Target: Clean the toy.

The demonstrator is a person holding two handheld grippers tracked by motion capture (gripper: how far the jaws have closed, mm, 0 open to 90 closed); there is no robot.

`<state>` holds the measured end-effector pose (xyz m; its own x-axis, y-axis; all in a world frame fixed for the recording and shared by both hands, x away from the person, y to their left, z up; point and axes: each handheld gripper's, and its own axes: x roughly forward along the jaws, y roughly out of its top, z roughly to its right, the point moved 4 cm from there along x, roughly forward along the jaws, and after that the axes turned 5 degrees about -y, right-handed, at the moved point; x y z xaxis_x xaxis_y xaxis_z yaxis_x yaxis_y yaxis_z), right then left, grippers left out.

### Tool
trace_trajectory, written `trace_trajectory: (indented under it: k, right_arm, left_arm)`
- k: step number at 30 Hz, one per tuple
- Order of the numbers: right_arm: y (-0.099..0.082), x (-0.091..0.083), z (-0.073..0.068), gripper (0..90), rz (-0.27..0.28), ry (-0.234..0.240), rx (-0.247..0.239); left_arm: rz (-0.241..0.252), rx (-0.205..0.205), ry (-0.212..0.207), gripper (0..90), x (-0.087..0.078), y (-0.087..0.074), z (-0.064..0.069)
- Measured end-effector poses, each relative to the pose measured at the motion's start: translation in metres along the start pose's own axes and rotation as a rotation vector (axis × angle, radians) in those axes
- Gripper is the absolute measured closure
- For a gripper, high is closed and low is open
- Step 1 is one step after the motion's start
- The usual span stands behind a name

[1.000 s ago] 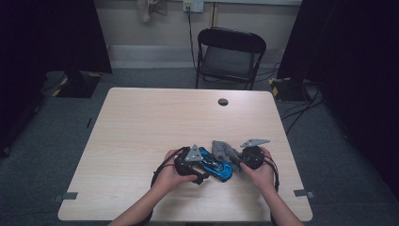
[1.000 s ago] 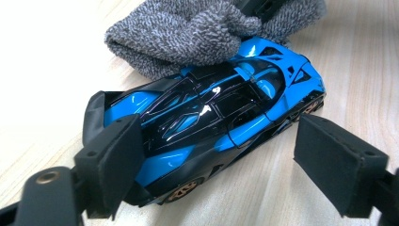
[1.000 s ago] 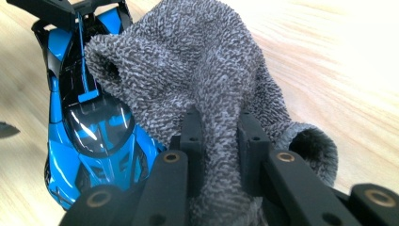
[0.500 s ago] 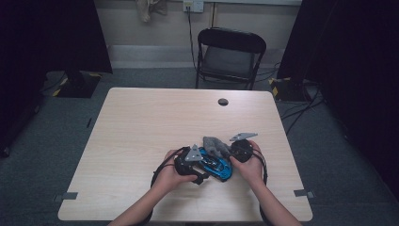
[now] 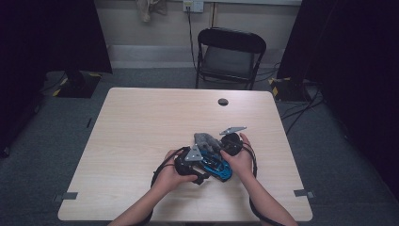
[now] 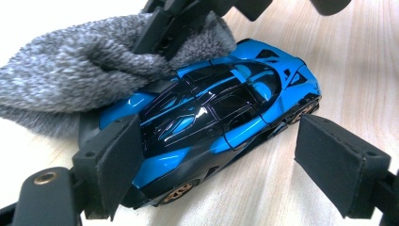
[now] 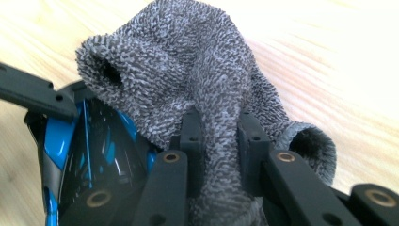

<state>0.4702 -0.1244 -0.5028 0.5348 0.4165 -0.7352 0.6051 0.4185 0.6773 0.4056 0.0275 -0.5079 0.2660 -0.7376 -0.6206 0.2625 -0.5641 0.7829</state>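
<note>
Your right gripper [image 7: 220,141] is clamped on a grey fuzzy cloth [image 7: 197,80], the two jaws pinching a gathered fold of it between them. Compared with a second ago, you have carried that gripper and the cloth across the table toward your left hand: earlier the cloth sat off to the right of the toy car, and now it lies bunched against the car's far end, draped over part of the roof. In the high view your right gripper [image 5: 226,143] sits just above and right of the blue toy car [image 5: 215,165], with the cloth [image 5: 206,141] between them.

Your left gripper [image 6: 216,155] has kept its place. Its jaws straddle the toy car [image 6: 211,113]: one pad rests against the car's near flank, while the other pad stands clear of the opposite side with bare tabletop showing in the gap, so the grip is loose rather than closed on it. In the high view your left gripper [image 5: 190,162] lies at the car's left side.

You have the car resting on its wheels on the wooden table [image 5: 141,122], near your edge and a little right of centre. A small dark round cap [image 5: 223,101] lies near the far edge, unchanged.
</note>
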Motion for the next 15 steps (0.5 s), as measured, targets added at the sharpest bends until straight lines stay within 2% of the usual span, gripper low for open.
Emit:
trace_trajectory:
  k: [4,6,8,11,12,13,14,15]
  right_arm:
    - [0.0,0.0,0.001,76.4,-0.004,-0.016,-0.006]
    - [-0.001,-0.007,0.006,76.4,0.015,-0.026,-0.001]
    - [-0.002,-0.011,0.007,76.4,0.019,-0.016,0.005]
    - [-0.007,-0.029,0.013,76.5,0.035,-0.022,-0.005]
    - [-0.007,-0.029,0.013,76.5,0.035,-0.022,-0.005]
    - [-0.013,-0.038,0.017,76.5,0.034,-0.04,-0.024]
    - [-0.013,-0.038,0.017,76.5,0.034,-0.04,-0.024]
    - [-0.019,-0.046,0.021,76.5,0.038,-0.06,-0.028]
  left_arm:
    - [-0.001,0.004,0.006,15.6,0.0,-0.001,0.0]
    - [0.004,0.005,0.002,15.8,0.0,-0.001,0.0]
    - [0.001,0.007,0.003,15.8,0.0,-0.001,0.0]
    - [0.003,0.002,0.002,15.8,0.0,-0.001,0.0]
    - [0.003,0.002,0.002,15.8,0.0,-0.001,0.0]
    - [0.002,0.007,0.002,15.8,0.0,-0.001,0.0]
    - [0.002,0.006,0.003,15.8,0.0,-0.001,0.0]
    - [0.003,0.003,0.002,15.8,0.0,-0.001,0.0]
